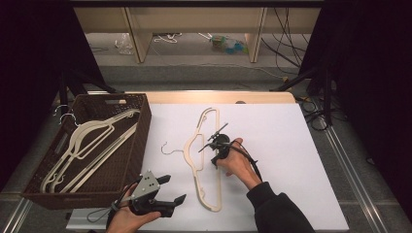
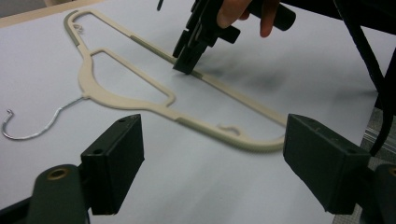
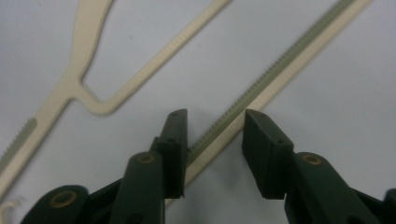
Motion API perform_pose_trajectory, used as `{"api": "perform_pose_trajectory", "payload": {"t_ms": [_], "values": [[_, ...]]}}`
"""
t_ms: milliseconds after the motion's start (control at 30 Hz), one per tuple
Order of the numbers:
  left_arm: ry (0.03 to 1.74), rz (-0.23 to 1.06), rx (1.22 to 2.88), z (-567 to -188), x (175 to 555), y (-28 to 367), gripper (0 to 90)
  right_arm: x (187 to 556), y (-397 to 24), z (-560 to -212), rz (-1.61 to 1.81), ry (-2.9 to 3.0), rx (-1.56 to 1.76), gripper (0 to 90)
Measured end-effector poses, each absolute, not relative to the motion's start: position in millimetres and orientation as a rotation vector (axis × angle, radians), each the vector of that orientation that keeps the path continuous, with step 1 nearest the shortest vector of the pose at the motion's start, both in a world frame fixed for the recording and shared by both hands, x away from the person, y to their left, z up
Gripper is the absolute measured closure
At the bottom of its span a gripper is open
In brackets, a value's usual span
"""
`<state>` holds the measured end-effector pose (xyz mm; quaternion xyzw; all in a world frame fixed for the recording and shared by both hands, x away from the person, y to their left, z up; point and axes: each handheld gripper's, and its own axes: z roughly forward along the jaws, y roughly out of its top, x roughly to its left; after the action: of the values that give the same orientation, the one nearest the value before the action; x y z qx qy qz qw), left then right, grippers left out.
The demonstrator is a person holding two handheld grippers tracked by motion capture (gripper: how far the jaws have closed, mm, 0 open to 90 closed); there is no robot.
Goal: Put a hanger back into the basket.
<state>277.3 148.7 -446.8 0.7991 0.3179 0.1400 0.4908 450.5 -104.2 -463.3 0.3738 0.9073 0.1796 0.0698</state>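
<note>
A cream plastic hanger [image 1: 187, 145] with a wire hook lies flat on the white table, its hook pointing left toward the basket. My right gripper [image 1: 214, 161] points down onto its long ribbed bar [image 3: 280, 65]. In the right gripper view the jaws [image 3: 212, 116] straddle that bar; it lies close against one pad, with a gap to the other. The left gripper view shows the same hanger [image 2: 140, 103] with the right gripper [image 2: 184, 67] down on the bar. My left gripper [image 1: 176, 188] hovers near the table's front edge, open and holding nothing, aimed at the hanger [image 2: 212, 126].
A dark woven basket [image 1: 138, 145] stands at the left of the table and holds several cream hangers [image 1: 87, 141]. The white table top [image 1: 282, 160] stretches right of the hanger. Shelves and cables lie on the floor beyond the far edge.
</note>
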Motion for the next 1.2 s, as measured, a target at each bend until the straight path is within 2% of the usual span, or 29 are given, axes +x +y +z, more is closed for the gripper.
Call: {"api": "perform_pose_trajectory", "payload": {"t_ms": [133,400,500,600,767,1200], "values": [[0.778,0.347,1.945,-447,277,148,20.5,460,-116,-460,0.455,2.767,1.166,69.8],[0.779,0.349,1.941,-447,278,149,20.7,478,-133,-455,0.302,2.812,1.292,76.8],[0.774,0.342,1.942,-448,279,149,20.7,481,-137,-455,0.29,2.817,1.309,76.8],[0.799,0.335,1.938,-449,278,147,20.7,479,-134,-456,0.309,2.819,1.327,65.3],[0.789,0.334,1.942,-450,279,147,20.9,478,-129,-455,0.234,2.816,1.247,76.7],[0.74,0.343,1.996,-457,294,131,21.1,480,-131,-450,0.22,2.835,1.19,78.5]]}}
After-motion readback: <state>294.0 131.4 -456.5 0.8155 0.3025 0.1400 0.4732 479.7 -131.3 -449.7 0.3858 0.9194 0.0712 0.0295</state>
